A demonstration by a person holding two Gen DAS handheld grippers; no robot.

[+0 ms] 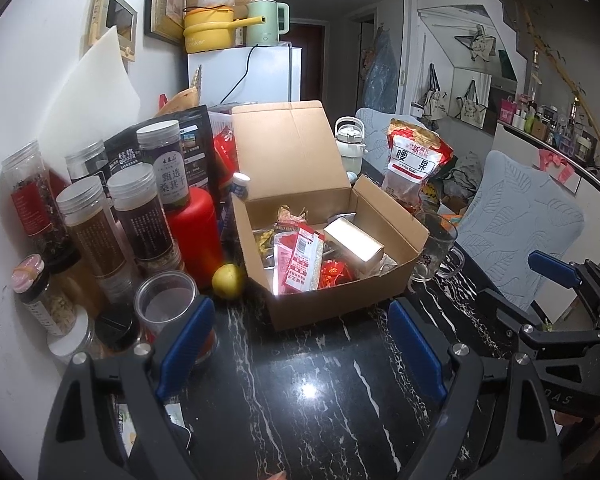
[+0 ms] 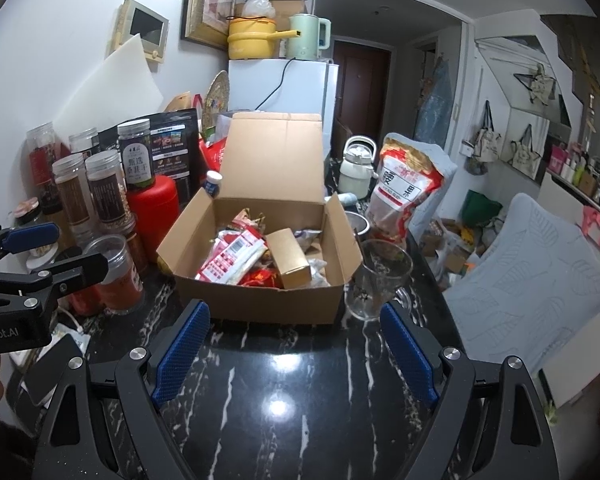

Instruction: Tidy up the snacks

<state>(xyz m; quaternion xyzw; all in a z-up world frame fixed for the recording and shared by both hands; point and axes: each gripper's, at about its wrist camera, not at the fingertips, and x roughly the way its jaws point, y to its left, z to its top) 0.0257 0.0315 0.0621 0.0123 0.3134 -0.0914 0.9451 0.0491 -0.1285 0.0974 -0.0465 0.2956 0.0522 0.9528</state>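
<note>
Black marble with white veins forms the tabletop [image 1: 300, 392], crowded along the wall side and backed by a white fridge [image 1: 244, 76] carrying a yellow cooker and a green kettle. At the centre sits the cardboard box [image 1: 340, 296], its lid flap standing upright at the back, with snacks inside: a gold carton [image 1: 354, 242] lying flat with its long axis running from the back of the box toward the front right corner, and a red-and-white packet [image 1: 300, 258] lying lengthwise from back to front, beside crinkled red wrappers. A tall cashew bag [image 1: 414, 164] stands upright behind the box's right side, printed face toward the cameras. The left wrist view alone shows a yellow lemon [image 1: 229, 281] just beside the box's left front corner, below a red bottle [image 1: 194, 232], and more of the clustered clear jars [image 1: 90, 232]. The right wrist view alone shows a steel bowl [image 2: 358, 222] tucked behind the box's right flap, and it gives the glass mug [image 2: 382, 280], close beside the box's right front corner, more fully. Both tongs stand wide with nothing between the blue pads: the left gripper [image 1: 302, 344] and the right gripper [image 2: 296, 348] each hang above bare marble in front of the box, apart from it, side by side.
</note>
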